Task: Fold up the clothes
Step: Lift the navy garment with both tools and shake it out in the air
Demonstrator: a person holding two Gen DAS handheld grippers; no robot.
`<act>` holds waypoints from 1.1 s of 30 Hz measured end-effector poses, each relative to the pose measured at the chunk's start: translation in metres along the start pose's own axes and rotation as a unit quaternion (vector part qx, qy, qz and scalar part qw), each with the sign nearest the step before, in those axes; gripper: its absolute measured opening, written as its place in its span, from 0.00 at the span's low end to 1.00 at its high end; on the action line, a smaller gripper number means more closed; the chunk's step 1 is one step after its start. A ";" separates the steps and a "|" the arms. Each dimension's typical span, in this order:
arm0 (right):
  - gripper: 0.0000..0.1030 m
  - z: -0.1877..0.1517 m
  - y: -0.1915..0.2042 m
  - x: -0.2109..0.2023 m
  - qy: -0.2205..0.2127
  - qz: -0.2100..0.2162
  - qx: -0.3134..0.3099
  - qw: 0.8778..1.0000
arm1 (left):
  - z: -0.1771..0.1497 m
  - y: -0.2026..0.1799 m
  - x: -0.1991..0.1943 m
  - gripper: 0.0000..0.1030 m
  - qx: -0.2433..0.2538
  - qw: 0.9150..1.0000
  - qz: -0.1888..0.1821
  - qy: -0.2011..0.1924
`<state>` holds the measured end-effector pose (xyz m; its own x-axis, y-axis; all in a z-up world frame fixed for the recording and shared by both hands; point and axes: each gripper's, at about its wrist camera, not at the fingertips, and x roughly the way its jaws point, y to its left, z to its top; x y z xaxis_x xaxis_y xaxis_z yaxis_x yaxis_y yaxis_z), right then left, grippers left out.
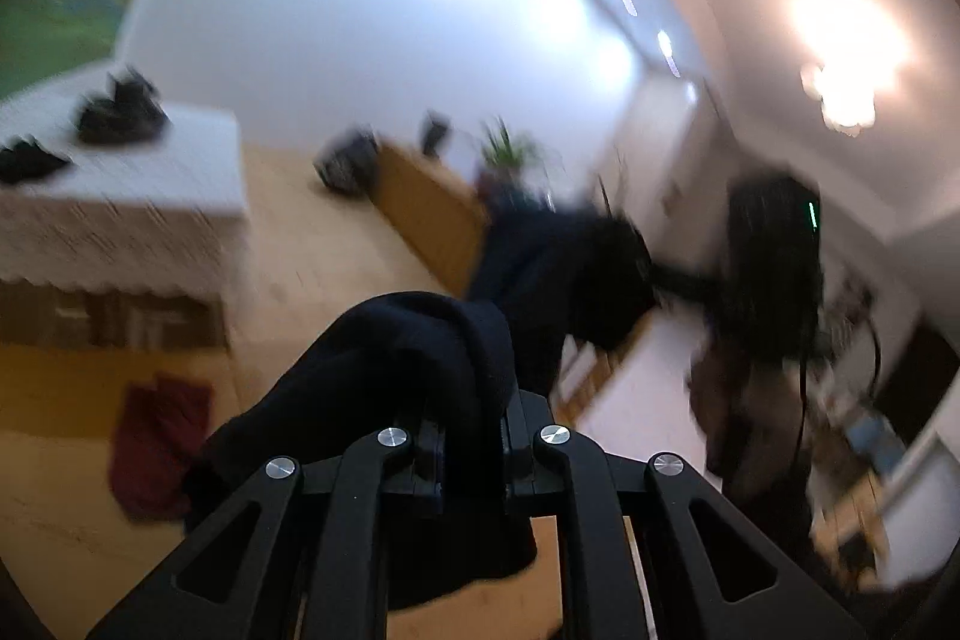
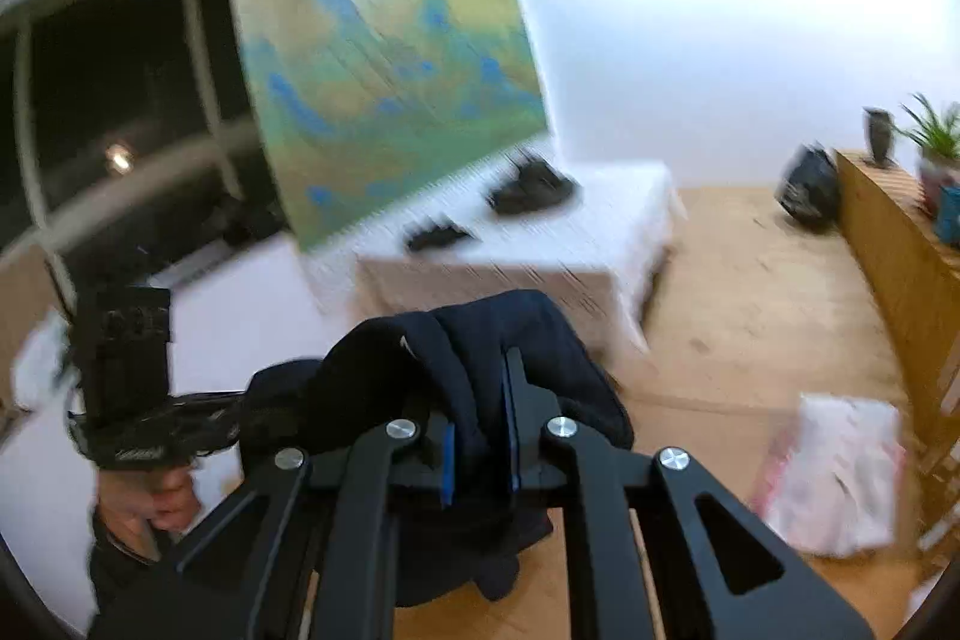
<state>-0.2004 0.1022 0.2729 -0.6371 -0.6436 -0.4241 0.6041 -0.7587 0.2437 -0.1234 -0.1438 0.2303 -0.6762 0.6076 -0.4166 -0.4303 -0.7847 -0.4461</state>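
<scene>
A dark navy garment (image 1: 420,352) is bunched over my left gripper (image 1: 474,436), which is shut on a fold of it. The cloth runs on to the right as a blurred dark mass (image 1: 558,268) towards the other hand-held gripper's body (image 1: 771,268). In the right wrist view the same navy garment (image 2: 516,340) is pinched between the blue pads of my right gripper (image 2: 480,424), which is shut on it. At the left of that view a hand (image 2: 150,502) holds the left gripper. Both grippers are raised above the floor. Both views are smeared by motion.
A table with a white cloth (image 2: 600,244) carries two dark bundles (image 2: 531,190). A wooden sideboard (image 2: 900,256) with a plant (image 2: 936,130) lines the right wall, with a black bag (image 2: 810,190) beside it. A red cloth (image 1: 159,448) and a white-pink bag (image 2: 834,472) lie on the floor.
</scene>
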 end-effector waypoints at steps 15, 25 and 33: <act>0.11 -0.147 -0.163 -0.034 0.039 0.037 0.207 0.977 | -0.108 0.051 0.081 0.11 -0.116 0.989 -0.072 0.062; 0.11 -0.053 -0.142 -0.096 -0.074 0.044 0.189 0.978 | 0.010 0.007 0.032 0.11 -0.072 0.995 -0.056 -0.031; 0.11 -0.017 -0.125 -0.112 -0.103 0.047 0.160 0.981 | 0.028 0.010 0.026 0.12 -0.049 0.997 -0.046 -0.037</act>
<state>-0.1970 0.2706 0.2750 -0.6880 -0.6947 -0.2098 0.5052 -0.6661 0.5488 -0.1617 -0.1389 0.2369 -0.6800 0.6635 -0.3121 -0.4348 -0.7076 -0.5570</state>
